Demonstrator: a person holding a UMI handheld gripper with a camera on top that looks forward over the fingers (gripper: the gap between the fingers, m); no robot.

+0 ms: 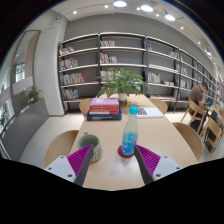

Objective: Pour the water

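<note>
While my gripper (114, 158) hangs open over the table's (160, 135) near edge, I see the blue bottle (129, 131) standing upright on a red coaster (126, 152) just ahead of its fingers, with a cup (89, 146) near the left finger.

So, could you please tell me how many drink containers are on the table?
2: a blue bottle stands just ahead of the open tongs, on a red coaster; a grey-green cup sits beside the left pad. The book stack beyond may hide others.
</note>
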